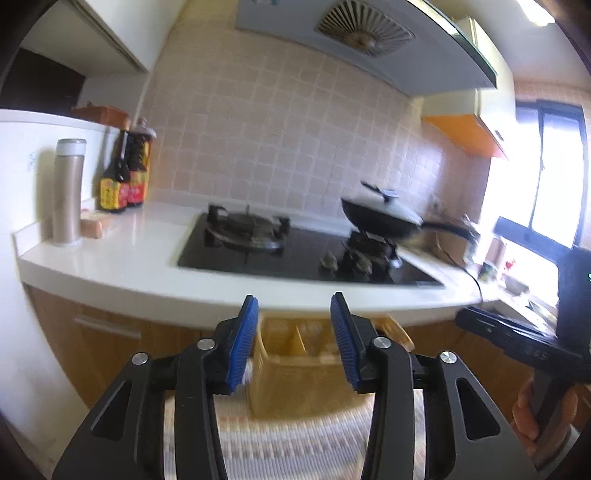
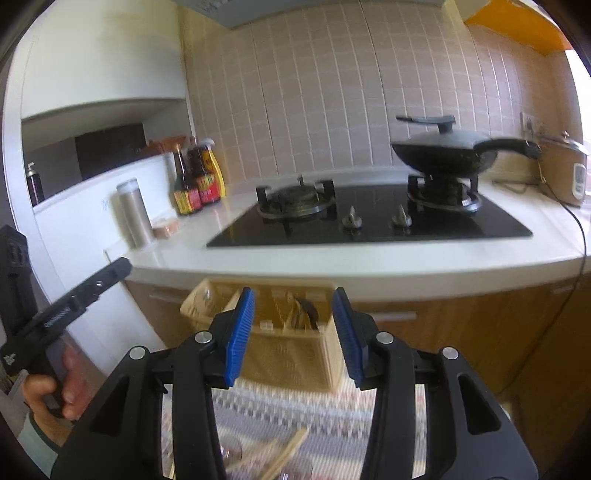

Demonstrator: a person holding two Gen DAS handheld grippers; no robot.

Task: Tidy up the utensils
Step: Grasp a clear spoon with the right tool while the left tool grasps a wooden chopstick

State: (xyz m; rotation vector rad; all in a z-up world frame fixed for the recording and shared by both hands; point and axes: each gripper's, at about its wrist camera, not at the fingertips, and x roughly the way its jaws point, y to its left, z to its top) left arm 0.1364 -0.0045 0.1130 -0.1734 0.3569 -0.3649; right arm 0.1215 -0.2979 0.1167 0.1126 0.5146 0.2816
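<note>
Space lies free between both tools' blue pads: left tool (image 1: 294, 339) and right tool (image 2: 294, 336) released, empty, before the yellow woven plastic utensil basket (image 2: 291, 354), under the white counter (image 2: 369, 262) edge.

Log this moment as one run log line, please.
left gripper: open, empty | right gripper: open, empty | utensil basket: ahead on patterned mat | chopsticks: loose on mat

Home kitchen, plainly: black two-burner gas hob (image 2: 369, 218) set in a white tabletop (image 2: 332, 258), lidded wok (image 2: 443, 151) on one burner, tiled wall (image 1: 277, 129), extractor hood (image 1: 365, 33) overhead, sauce bottles (image 2: 195, 181), rice cooker (image 2: 563, 173), wooden cupboards (image 2: 461, 325) beneath.
</note>
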